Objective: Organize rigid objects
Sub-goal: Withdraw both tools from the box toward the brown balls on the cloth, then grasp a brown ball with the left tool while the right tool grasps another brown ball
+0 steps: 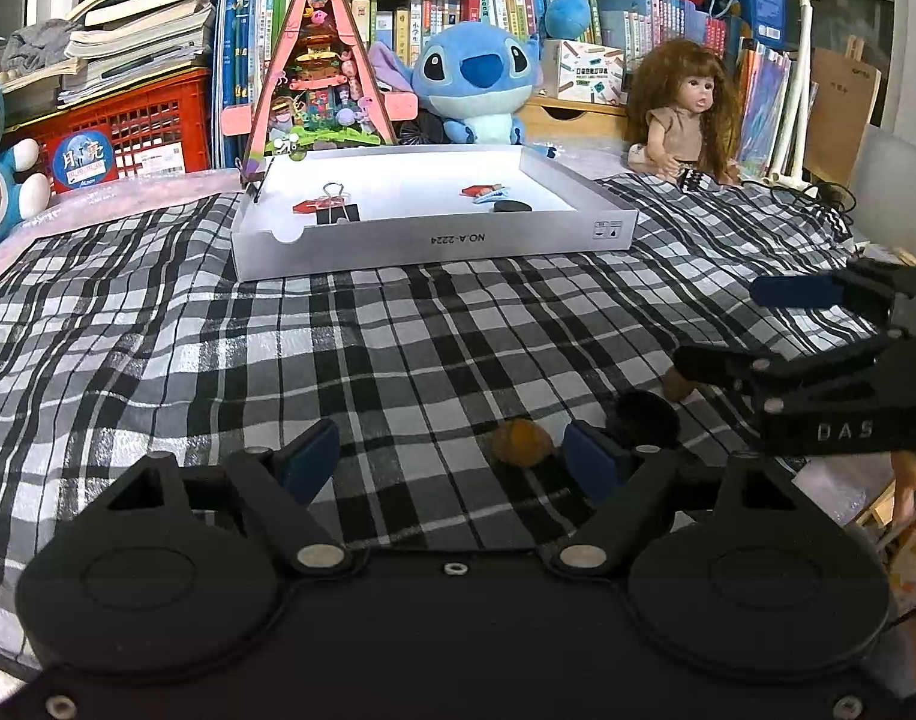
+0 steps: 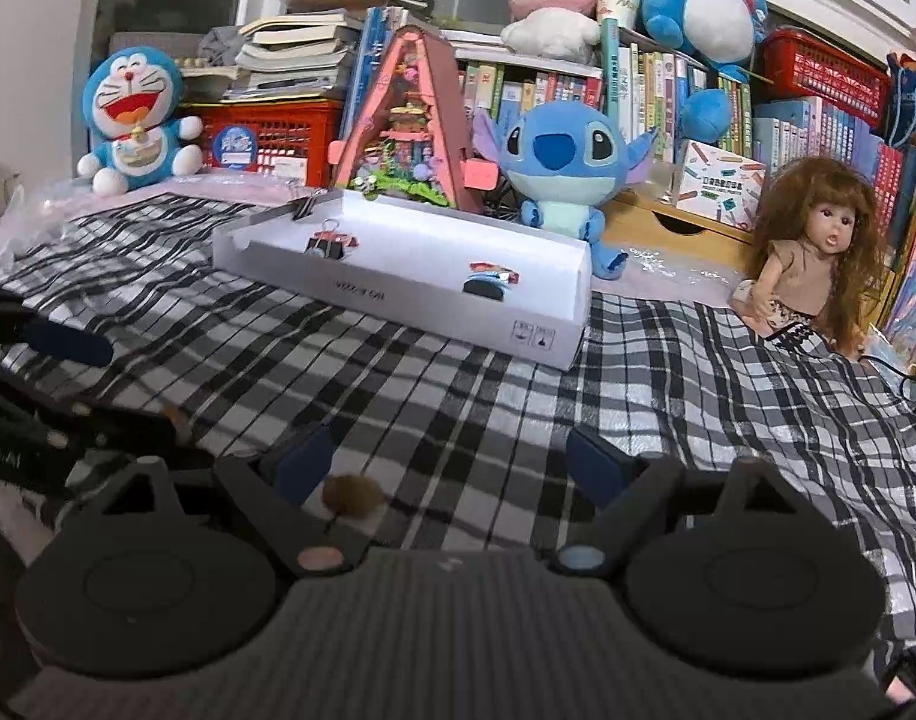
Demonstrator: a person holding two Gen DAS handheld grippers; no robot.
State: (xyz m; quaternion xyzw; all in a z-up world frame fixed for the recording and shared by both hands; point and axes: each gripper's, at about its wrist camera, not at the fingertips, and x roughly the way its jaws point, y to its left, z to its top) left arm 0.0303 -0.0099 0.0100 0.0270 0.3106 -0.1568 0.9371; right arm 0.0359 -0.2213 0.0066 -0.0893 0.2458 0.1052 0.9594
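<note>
Both tools (image 1: 452,456) (image 2: 452,468) held apart, empty | brown nut (image 1: 520,443) at 12 o'clock | step: approach | next: nut clamped, carried to white tray (image 1: 434,240)

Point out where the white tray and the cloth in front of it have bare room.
In the white tray, the middle floor is free, between the binder clip and the dark disc. The checked cloth is bare from tray to grippers. Crowded: the brown nut and dark pom-pom by the left gripper.
</note>
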